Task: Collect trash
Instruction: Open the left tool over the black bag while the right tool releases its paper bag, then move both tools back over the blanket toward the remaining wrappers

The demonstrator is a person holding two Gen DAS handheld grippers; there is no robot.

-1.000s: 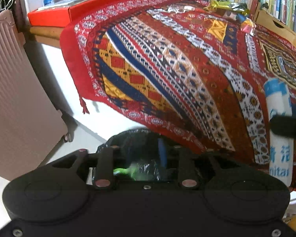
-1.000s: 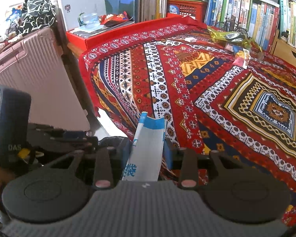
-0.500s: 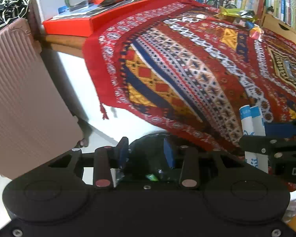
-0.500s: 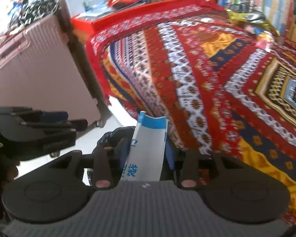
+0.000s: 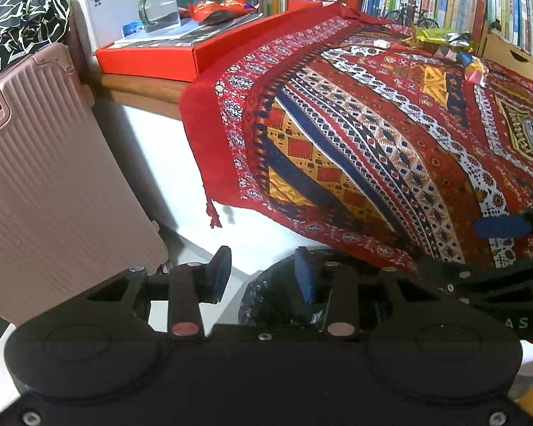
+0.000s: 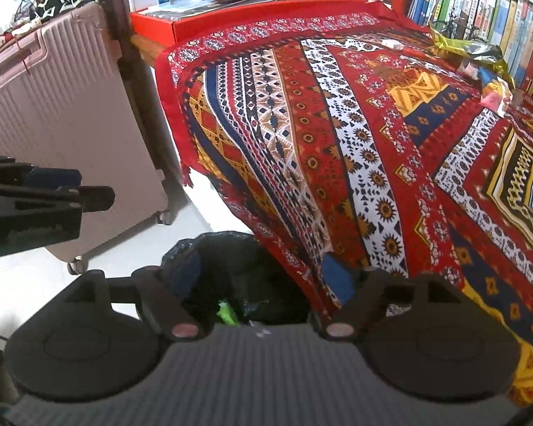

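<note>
Two grippers hang over the black-lined trash bin (image 6: 238, 277) that sits on the pale floor just beside the draped edge of the patterned red tablecloth (image 6: 355, 135). The right gripper (image 6: 263, 277) is directly above the bin's mouth, its jaws opening wide with nothing between them; a green scrap (image 6: 227, 312) shows inside the liner. The left gripper (image 5: 263, 277) sits part-way apart, gripping nothing I can make out, with its right-hand finger over the bin's rim.

More trash waits at the far end of the table: a crumpled gold wrapper (image 5: 433, 37) and a small pink-and-yellow wrapper (image 5: 474, 71), well apart from both grippers.

The risks, as I judge them: the hanging cloth edge touches or overlaps the bin's rim, so a finger pulling away could snag the fabric and drag it, wrappers and all. The thin liner could also catch on a finger. The two grippers are close together, so they could knock each other while leaving.
</note>
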